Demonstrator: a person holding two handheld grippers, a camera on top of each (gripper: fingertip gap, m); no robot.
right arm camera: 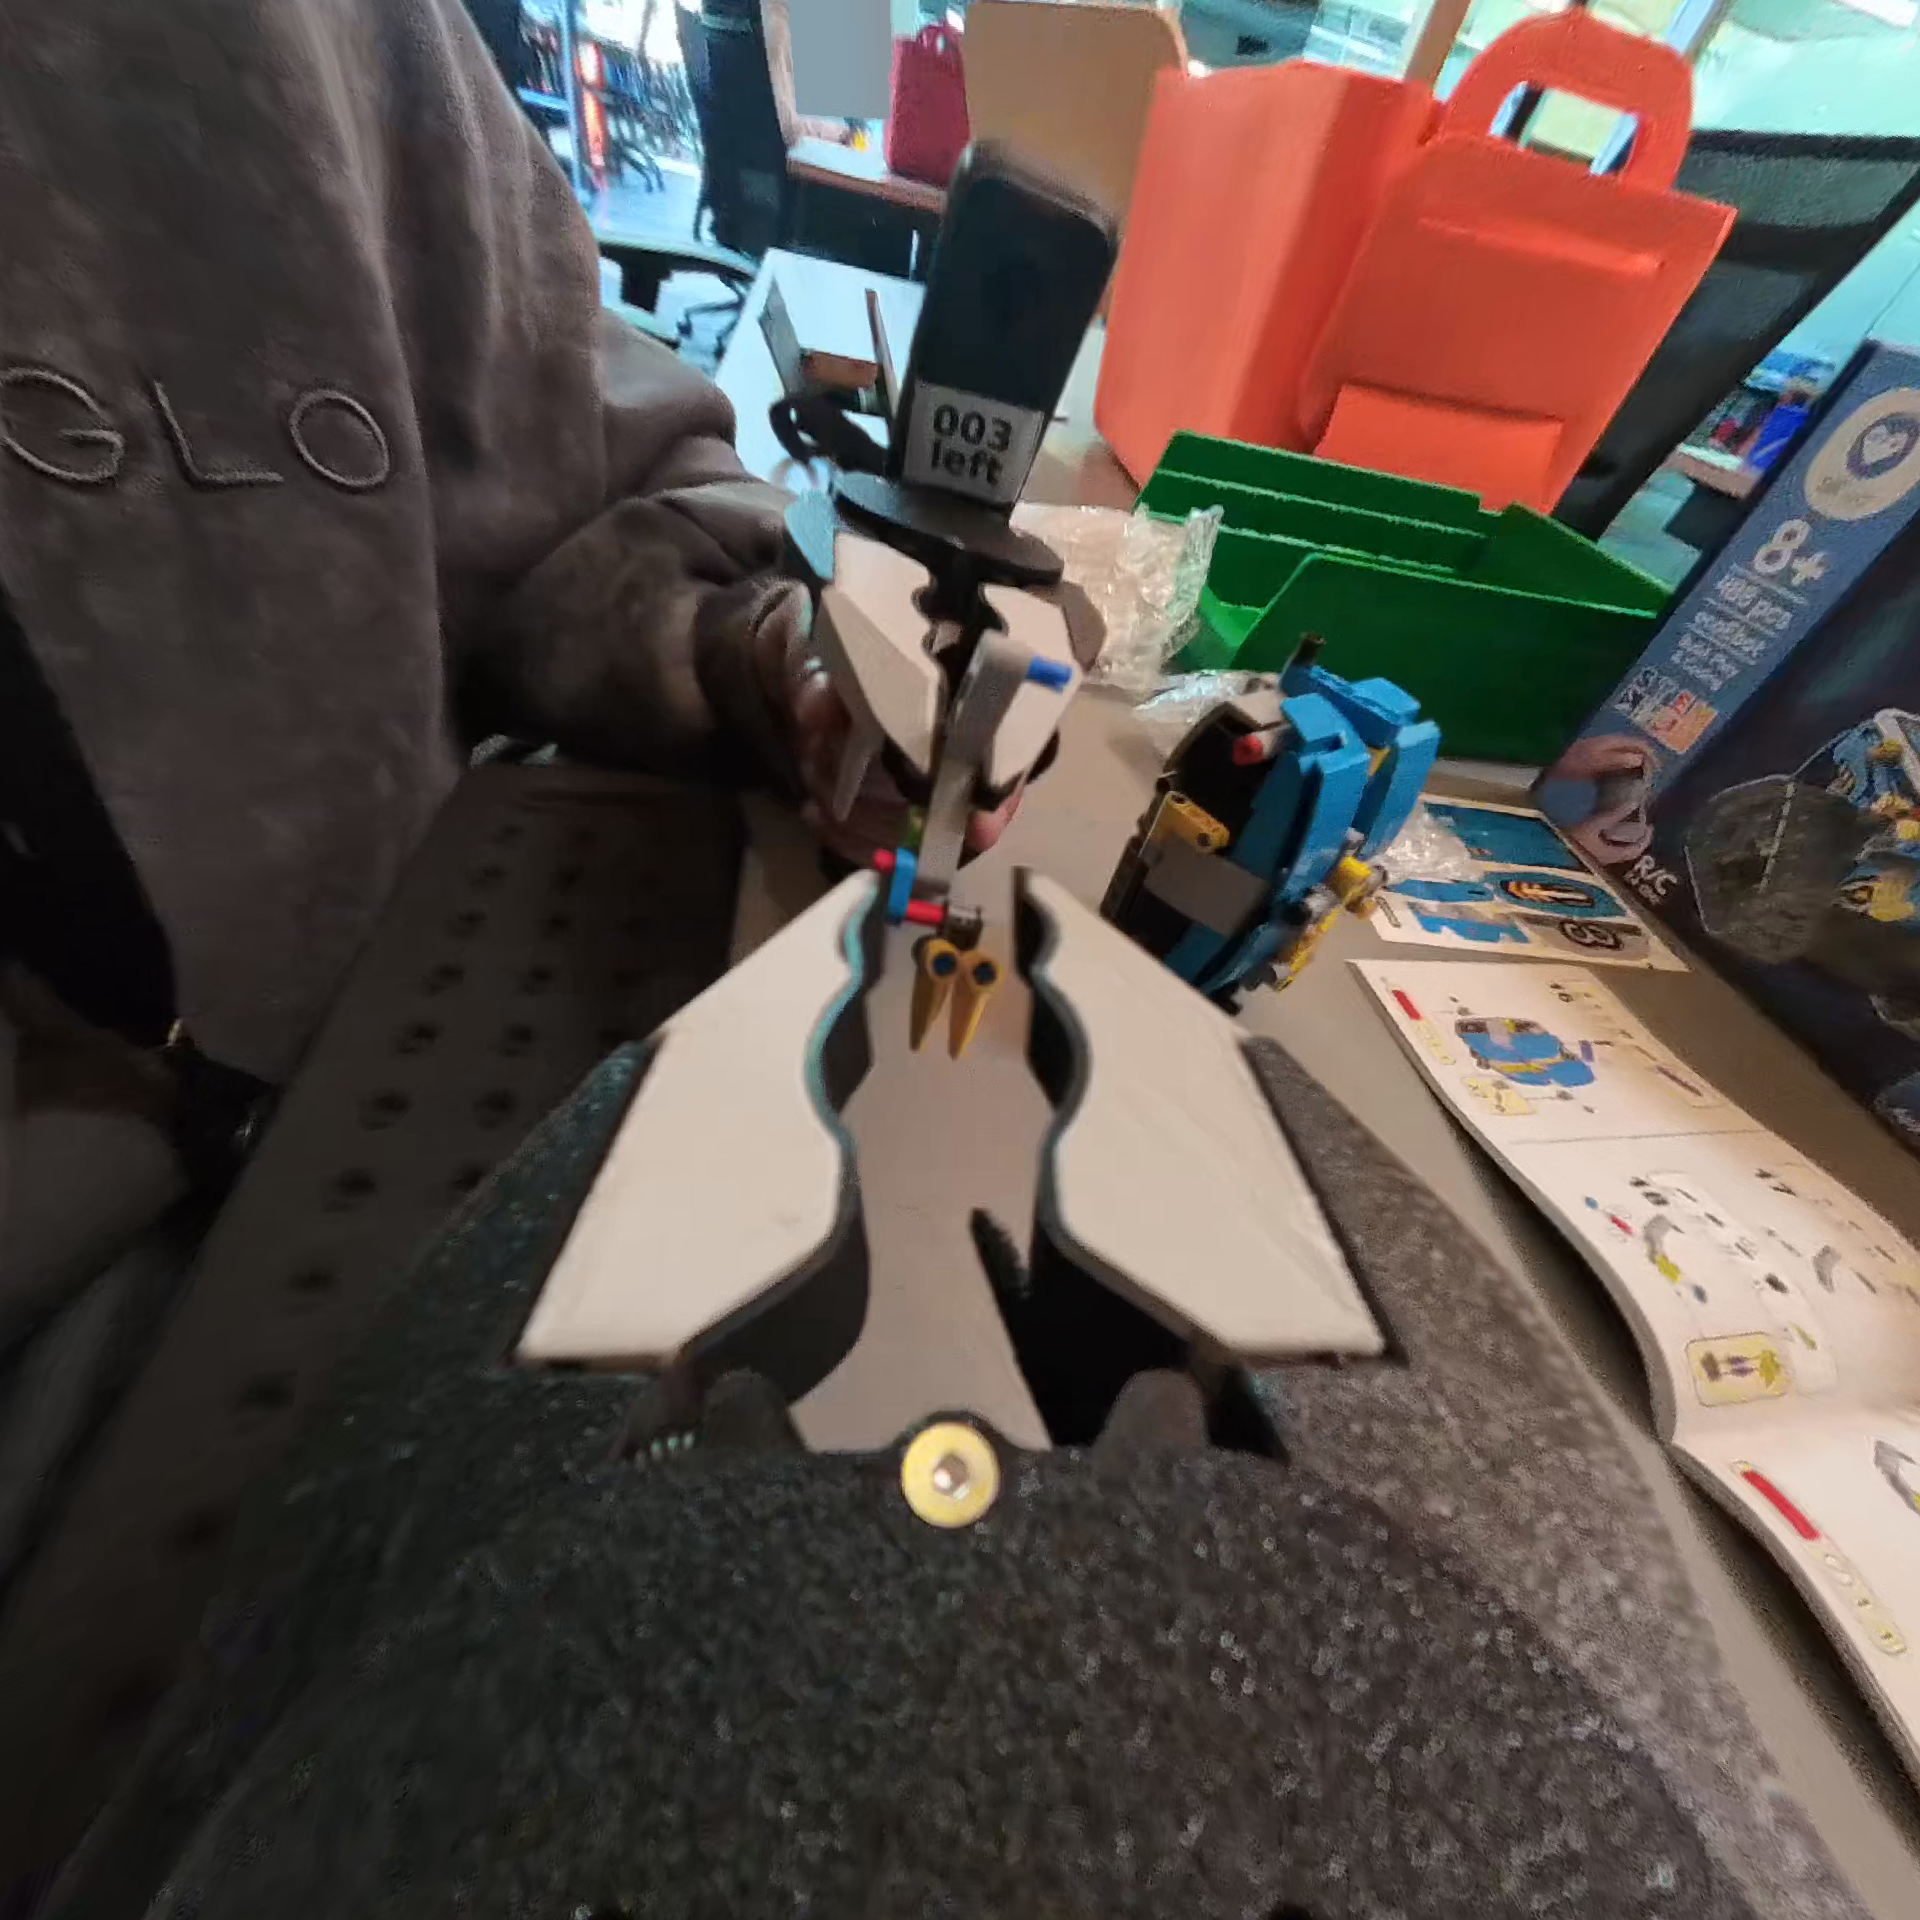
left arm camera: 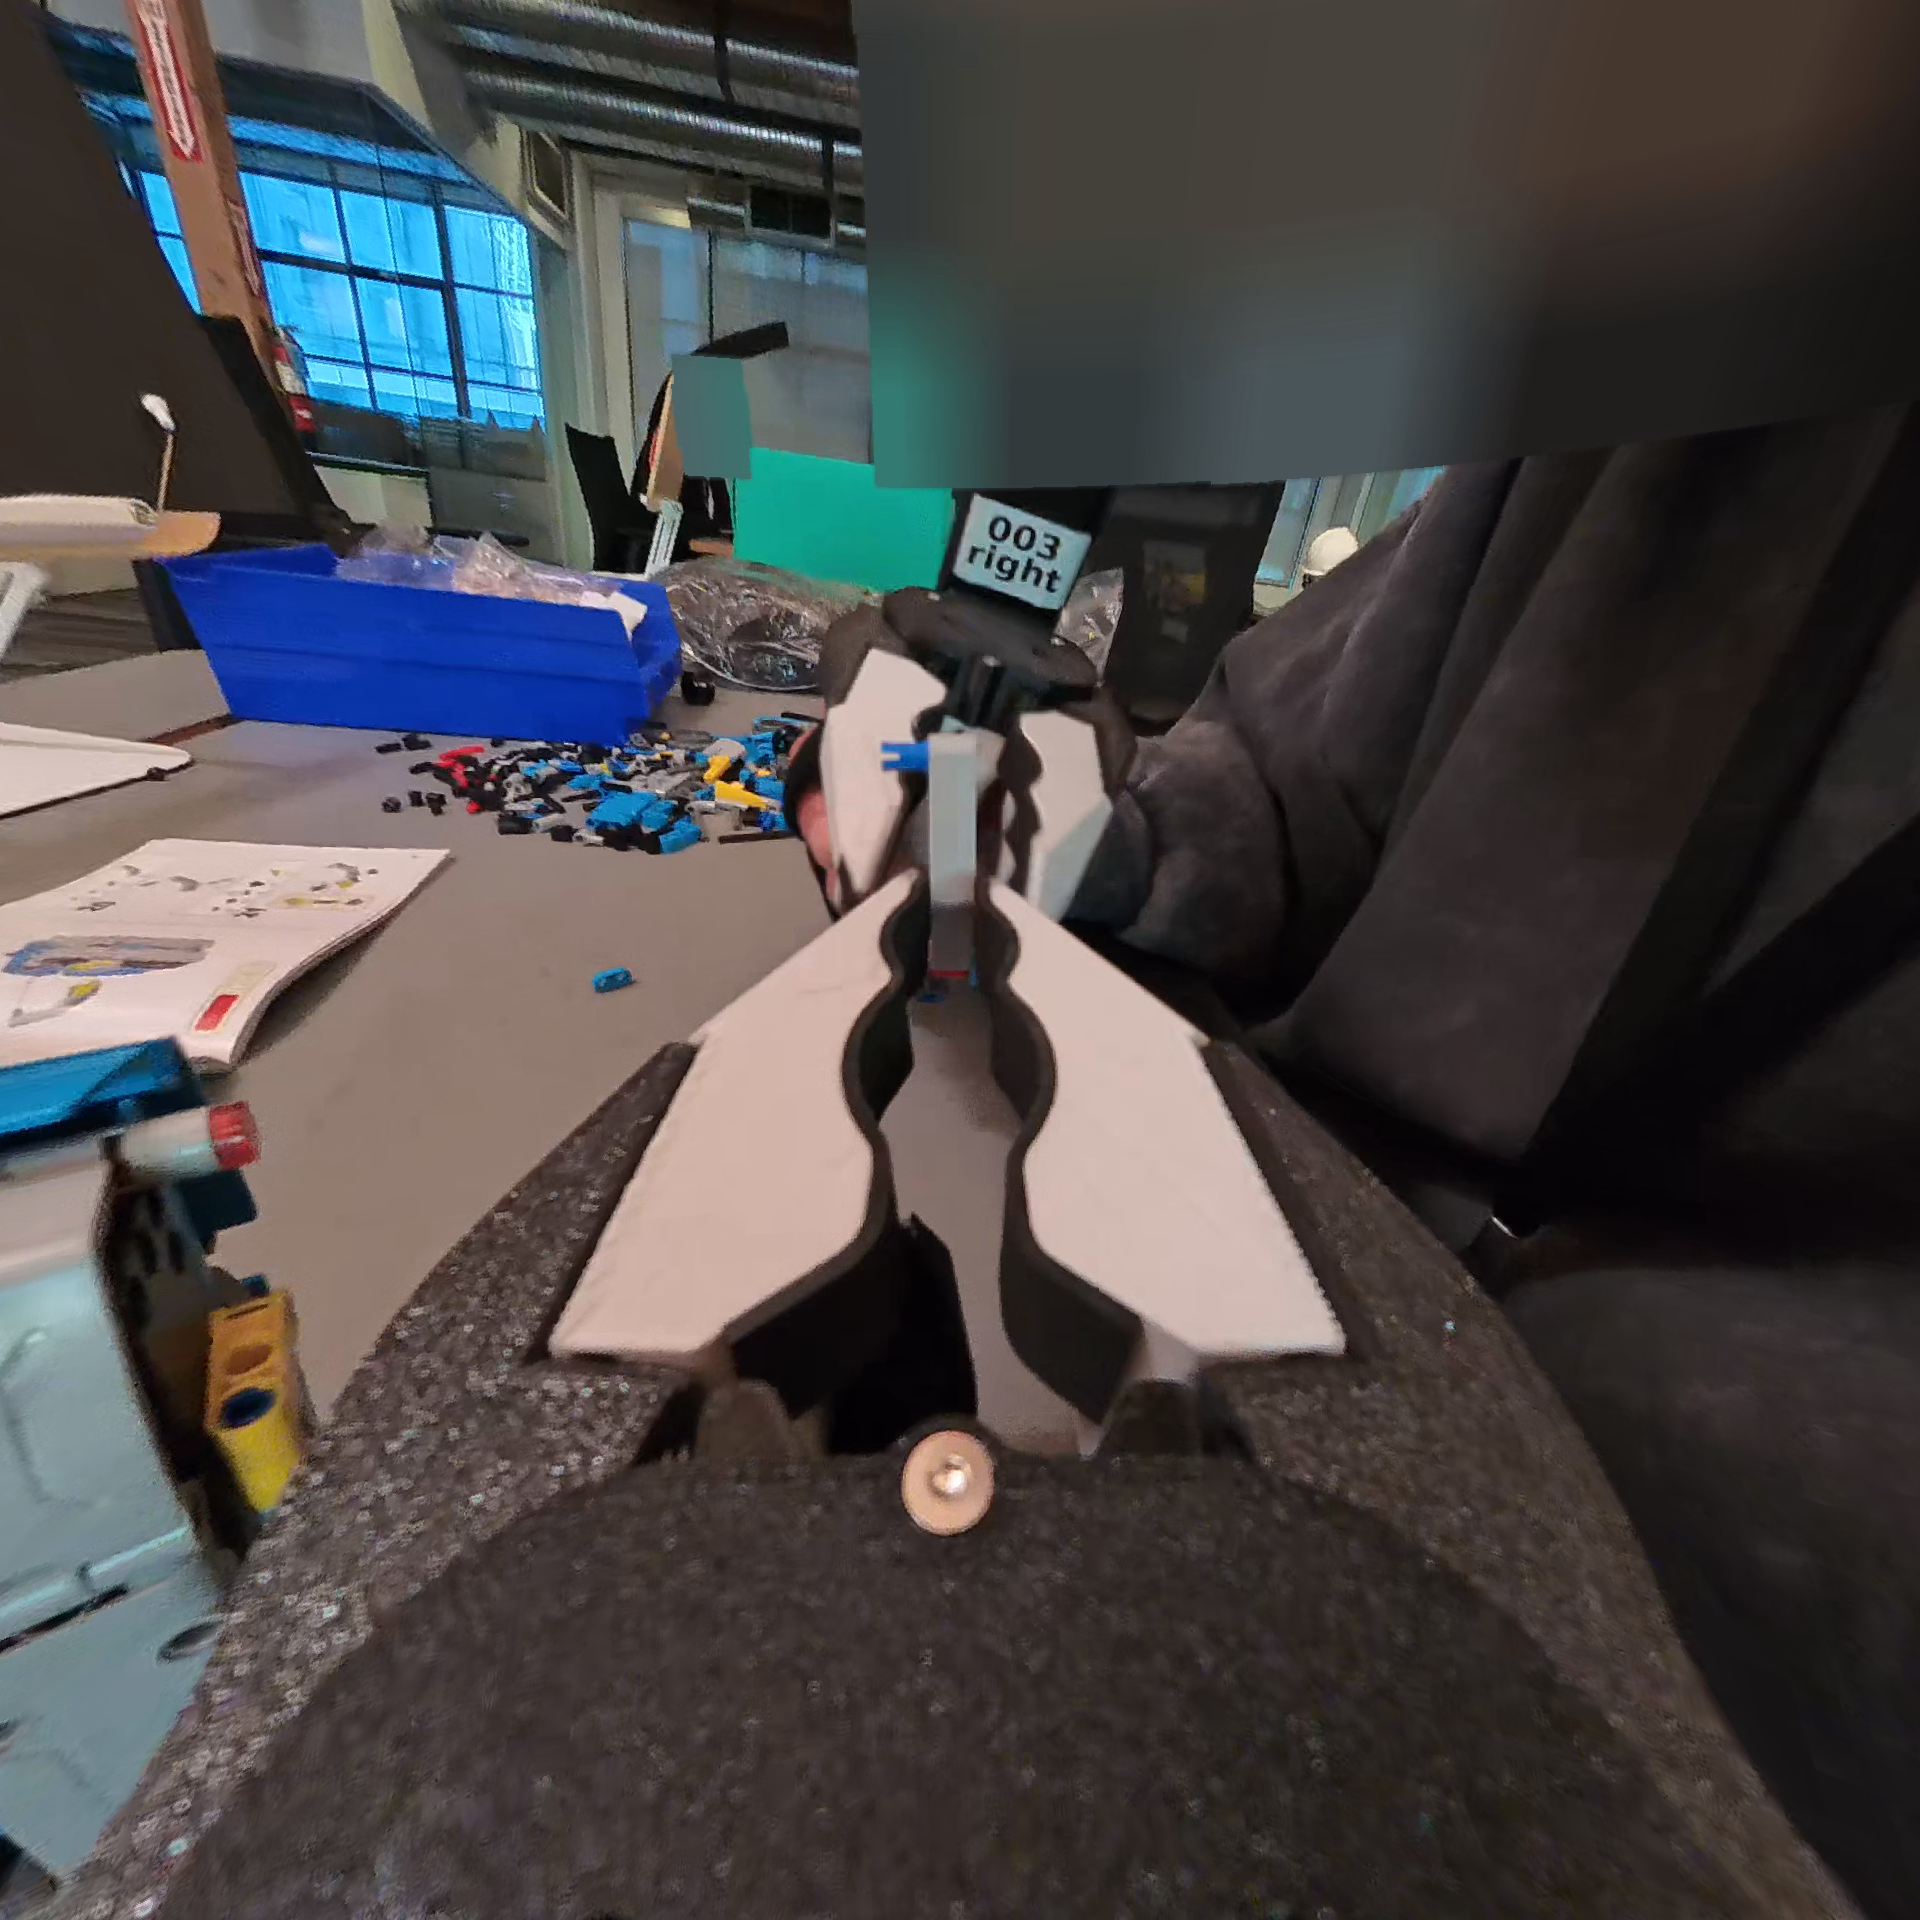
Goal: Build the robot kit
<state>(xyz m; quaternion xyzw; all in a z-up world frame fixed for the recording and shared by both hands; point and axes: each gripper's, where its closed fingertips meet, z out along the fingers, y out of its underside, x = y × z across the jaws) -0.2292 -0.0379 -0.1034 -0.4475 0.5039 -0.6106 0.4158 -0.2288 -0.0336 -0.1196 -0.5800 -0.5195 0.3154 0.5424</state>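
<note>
Grey brick beam assembly (left arm camera: pixel 951 821): found clenched low down by left gripper (left arm camera: pixel 948 914), above counter's (left arm camera: pixel 520 1039) near edge. Found right gripper (right arm camera: pixel 948 894) released, jaws straddling yellow-tipped end without evident pinch. Noted blue model vehicle (right arm camera: pixel 1330 790) just beside.

L gripper (left arm camera: pixel 951 909): fingers drawn in till only a slit is left at the tips, pinching a thin grey piece (left arm camera: pixel 951 821). R gripper (right arm camera: pixel 948 883): fingers parted, clear gap btwn tips. The two face each other head-on, tips nearly meeting, both angled slightly up. R hand (left arm camera: pixel 814 821) wraps the R gripper's grip from behind; L hand (right arm camera: pixel 831 758) does likewise on the L one. Both wrists in dark sleeves, forearms coming in from the person's body side.
</note>
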